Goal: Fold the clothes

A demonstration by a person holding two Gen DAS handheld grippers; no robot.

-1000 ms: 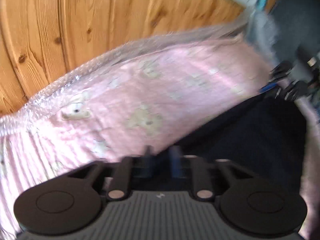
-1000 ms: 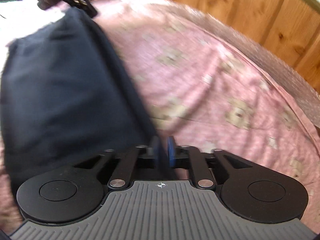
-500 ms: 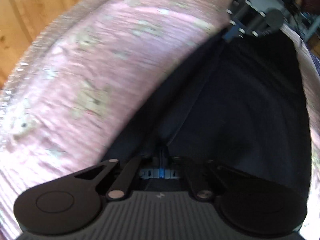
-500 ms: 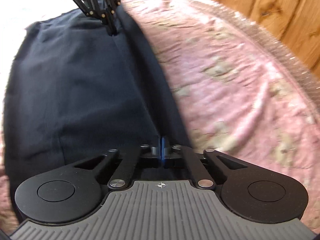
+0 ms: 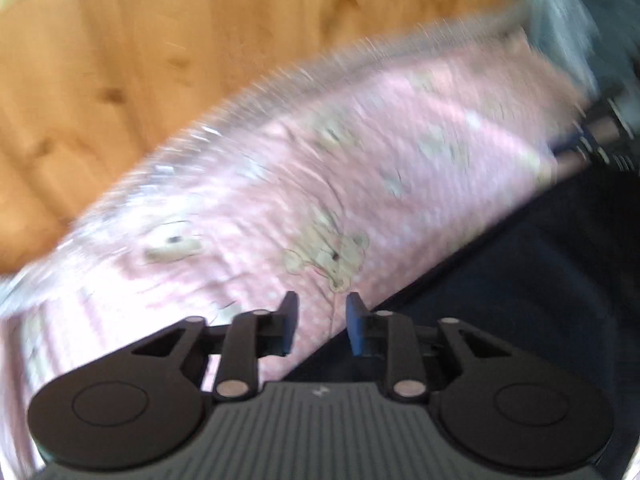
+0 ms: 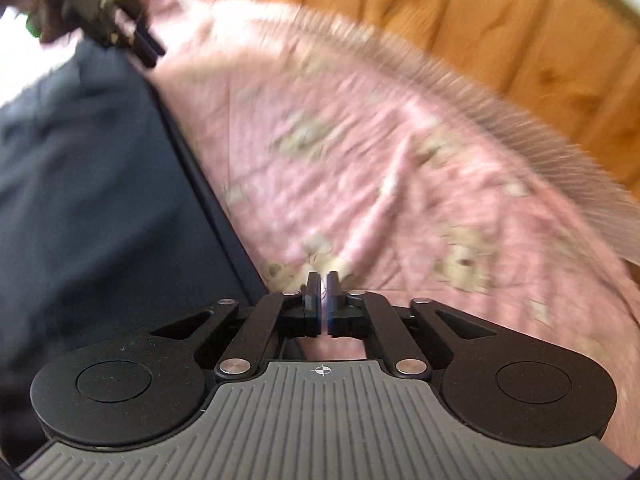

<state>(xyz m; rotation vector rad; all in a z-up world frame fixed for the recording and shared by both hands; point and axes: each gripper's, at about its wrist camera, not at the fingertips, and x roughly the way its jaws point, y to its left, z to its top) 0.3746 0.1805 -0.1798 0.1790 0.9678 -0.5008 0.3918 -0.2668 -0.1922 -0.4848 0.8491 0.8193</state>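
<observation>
**Dark garment flat on pink sheet, both grippers off it**

The garment [image 6: 92, 208] is navy, smooth and flat, with a straight folded edge running from 11 o'clock down to the centre of the right wrist view; in the left wrist view it [image 5: 520, 280] fills the 4 o'clock area.

The left gripper [image 5: 322, 322] has its jaws apart, empty, over the garment's edge. The right gripper [image 6: 321, 294] has its jaws nearly together with a thin gap, holding nothing, just beside that edge.

A pink sheet [image 6: 360, 152] with bear prints lies under everything. Bubble wrap [image 5: 280, 88] borders it at 12 o'clock, against a wood wall [image 5: 160, 60]. Both views are motion-blurred.
</observation>
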